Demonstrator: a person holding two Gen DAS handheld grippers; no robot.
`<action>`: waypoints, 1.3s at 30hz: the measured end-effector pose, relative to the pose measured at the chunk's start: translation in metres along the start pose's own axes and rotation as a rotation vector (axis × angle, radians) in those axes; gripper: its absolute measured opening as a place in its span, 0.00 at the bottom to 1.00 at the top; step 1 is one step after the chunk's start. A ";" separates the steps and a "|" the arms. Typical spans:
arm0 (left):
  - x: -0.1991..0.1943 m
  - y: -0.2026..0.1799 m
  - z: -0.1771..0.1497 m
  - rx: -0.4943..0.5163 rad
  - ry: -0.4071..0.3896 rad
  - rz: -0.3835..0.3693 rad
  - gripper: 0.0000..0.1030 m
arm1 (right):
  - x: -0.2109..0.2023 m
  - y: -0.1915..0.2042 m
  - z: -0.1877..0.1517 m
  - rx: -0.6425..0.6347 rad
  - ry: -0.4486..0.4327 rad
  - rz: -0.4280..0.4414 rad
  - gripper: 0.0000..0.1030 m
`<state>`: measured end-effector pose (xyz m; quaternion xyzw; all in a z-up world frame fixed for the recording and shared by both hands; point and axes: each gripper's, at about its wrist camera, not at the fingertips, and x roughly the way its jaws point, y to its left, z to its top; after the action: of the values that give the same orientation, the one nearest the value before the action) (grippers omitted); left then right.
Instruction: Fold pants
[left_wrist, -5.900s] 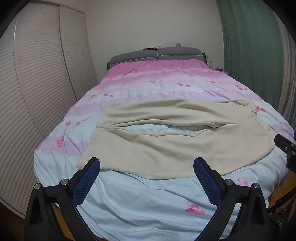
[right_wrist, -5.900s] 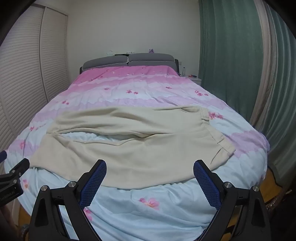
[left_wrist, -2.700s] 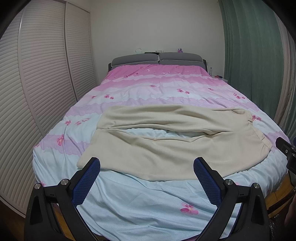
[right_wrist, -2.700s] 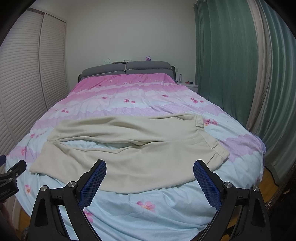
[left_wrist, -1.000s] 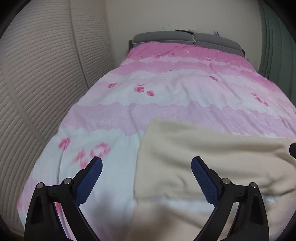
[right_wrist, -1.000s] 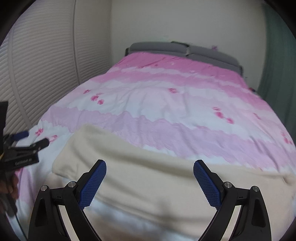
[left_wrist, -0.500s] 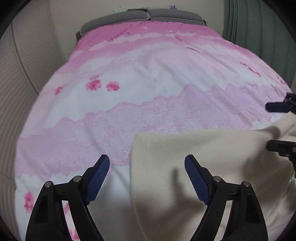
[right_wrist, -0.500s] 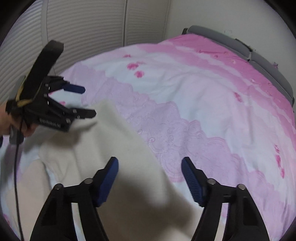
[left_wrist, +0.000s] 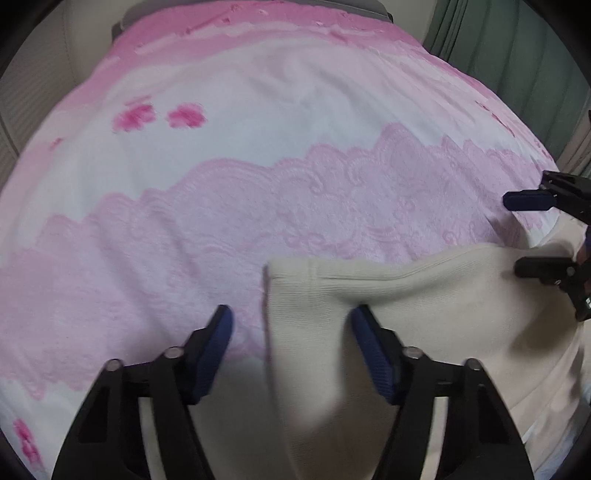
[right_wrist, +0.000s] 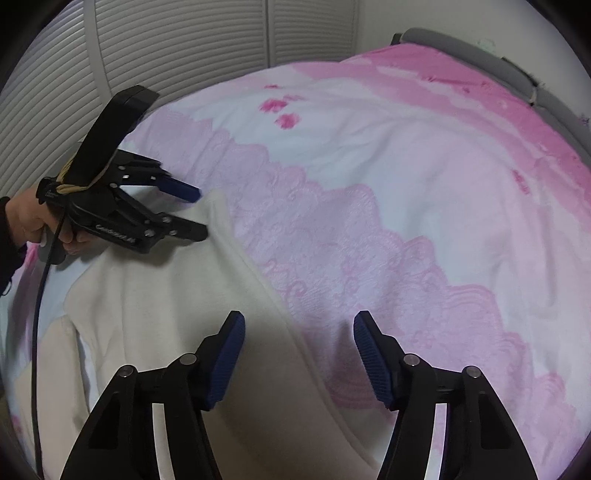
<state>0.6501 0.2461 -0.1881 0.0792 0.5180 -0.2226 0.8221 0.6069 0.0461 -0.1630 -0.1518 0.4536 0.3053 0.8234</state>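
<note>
Cream pants (left_wrist: 424, 295) lie spread on the bed, their far leg nearest both grippers. My left gripper (left_wrist: 291, 326) points steeply down over that leg's hem corner. Its jaws are closing with the corner of cloth between them, and the pads do not press on it. My right gripper (right_wrist: 300, 325) hovers further along the same leg. Its jaws are closing too, and the cream pants' (right_wrist: 166, 314) far edge runs between them untouched. The right wrist view shows the left gripper (right_wrist: 201, 212) in a hand (right_wrist: 29, 221); the right gripper (left_wrist: 513, 236) shows at the left view's right edge.
The pink and pale blue bed cover (left_wrist: 258, 147) stretches beyond the pants to grey headboard cushions (right_wrist: 480, 51). White slatted wardrobe doors (right_wrist: 166, 44) stand along the bed's left side. A green curtain (left_wrist: 517, 55) hangs on the right.
Both grippers have come down closer over the far leg's edge and their jaws have narrowed. The left one now straddles the hem corner.
</note>
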 end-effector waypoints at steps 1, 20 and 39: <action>0.002 0.000 0.000 -0.002 0.000 -0.014 0.48 | 0.005 0.001 0.000 -0.003 0.015 0.013 0.58; -0.043 -0.024 -0.003 -0.018 -0.112 0.045 0.14 | -0.018 0.006 -0.016 0.021 -0.017 0.129 0.09; -0.252 -0.157 -0.173 0.023 -0.424 0.241 0.14 | -0.204 0.189 -0.125 -0.270 -0.194 -0.156 0.09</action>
<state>0.3466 0.2402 -0.0270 0.1010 0.3180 -0.1406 0.9322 0.3219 0.0507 -0.0550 -0.2652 0.3137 0.3119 0.8567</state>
